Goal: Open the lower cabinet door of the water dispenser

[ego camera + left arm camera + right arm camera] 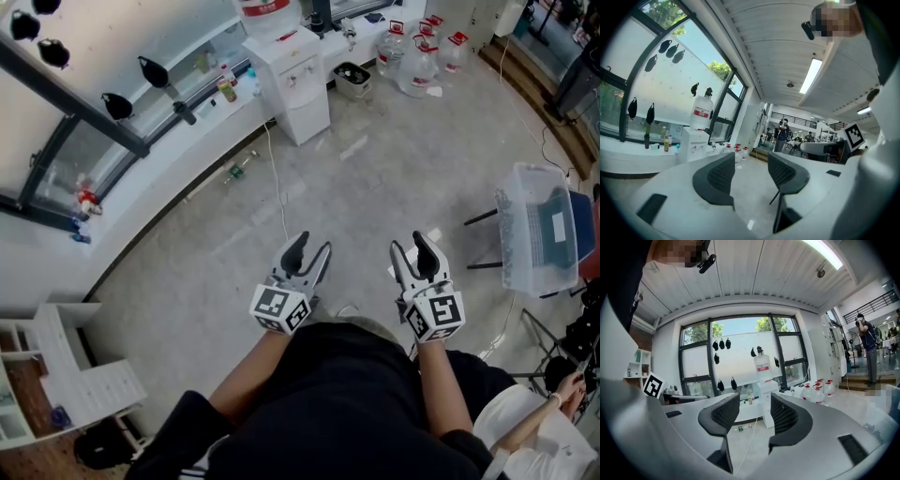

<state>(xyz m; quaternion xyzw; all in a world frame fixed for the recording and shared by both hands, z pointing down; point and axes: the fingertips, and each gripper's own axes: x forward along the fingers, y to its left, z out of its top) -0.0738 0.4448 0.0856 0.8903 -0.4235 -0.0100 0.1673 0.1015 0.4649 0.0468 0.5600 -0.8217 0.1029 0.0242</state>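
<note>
The white water dispenser stands against the window counter far across the floor, a bottle on top and its lower cabinet door closed. The left gripper view has the water dispenser small at the left; the right gripper view frames the water dispenser between the jaws. My left gripper and right gripper hover side by side over the floor, far from it. The left gripper and the right gripper are both open, with nothing between their pads.
Several large water bottles and a small bin stand right of the dispenser. A white cable runs from it across the floor. A clear plastic box sits on a stand at the right, a white shelf unit at the lower left.
</note>
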